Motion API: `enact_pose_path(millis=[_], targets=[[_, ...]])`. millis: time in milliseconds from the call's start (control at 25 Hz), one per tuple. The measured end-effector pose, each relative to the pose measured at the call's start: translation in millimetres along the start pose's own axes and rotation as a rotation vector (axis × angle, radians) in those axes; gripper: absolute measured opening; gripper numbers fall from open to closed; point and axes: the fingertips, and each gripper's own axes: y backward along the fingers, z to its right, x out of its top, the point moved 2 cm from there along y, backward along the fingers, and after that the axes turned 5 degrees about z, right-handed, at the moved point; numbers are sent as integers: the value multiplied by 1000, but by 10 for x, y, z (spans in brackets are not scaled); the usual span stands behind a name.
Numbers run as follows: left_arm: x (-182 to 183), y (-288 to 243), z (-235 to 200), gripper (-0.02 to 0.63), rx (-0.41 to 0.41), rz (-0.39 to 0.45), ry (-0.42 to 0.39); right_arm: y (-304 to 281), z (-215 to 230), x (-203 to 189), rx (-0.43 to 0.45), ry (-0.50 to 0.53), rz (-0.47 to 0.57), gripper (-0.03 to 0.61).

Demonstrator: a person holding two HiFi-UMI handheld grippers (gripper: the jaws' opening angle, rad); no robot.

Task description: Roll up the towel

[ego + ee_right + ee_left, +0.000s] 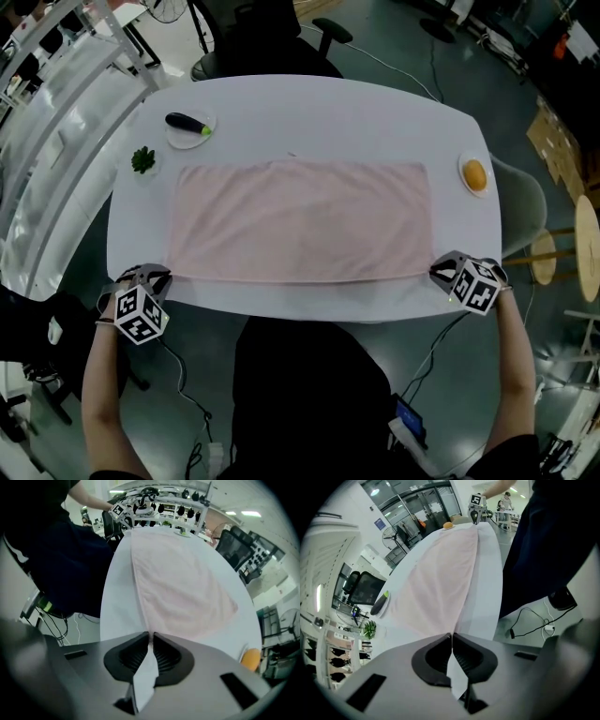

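The only print I can make out is the black-and-white square patterning on the left cube (141,316) and the right cube (476,286). A blue sign on the far wall in the left gripper view is too small to read.

The towel (300,220), pale pink, lies spread flat across the middle of the white worktop (309,112). Its near hem runs just inside the worktop's near edge, leaving a thin bare strip there.

The left tongs (452,635) are clenched on the towel's near-left corner, with pale cloth pinched between the pads. The right tongs (151,637) are clenched the same way on the near-right corner. Both point steeply down over the worktop's near edge.

Beyond the far hem there is a broad bare band of worktop. At the left margin sit a plate (170,137) carrying a dark vegetable with a green end (187,123) (an aubergine, by the look of it) and a small green sprig (142,159). Both are near the towel but not touching it. At the right margin an orange thing (475,174) sits on a small dish, also apart from the towel. An office chair (272,42) stands at the far side.
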Motion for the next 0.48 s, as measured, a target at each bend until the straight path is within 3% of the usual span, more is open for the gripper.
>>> enact_pose_path(millis=[200, 480], targets=[[21, 6, -217, 20, -36, 45, 93, 129, 293, 114, 90, -135, 65, 44], [62, -129, -535, 20, -42, 48, 154, 51, 730, 165, 53, -180, 43, 44]])
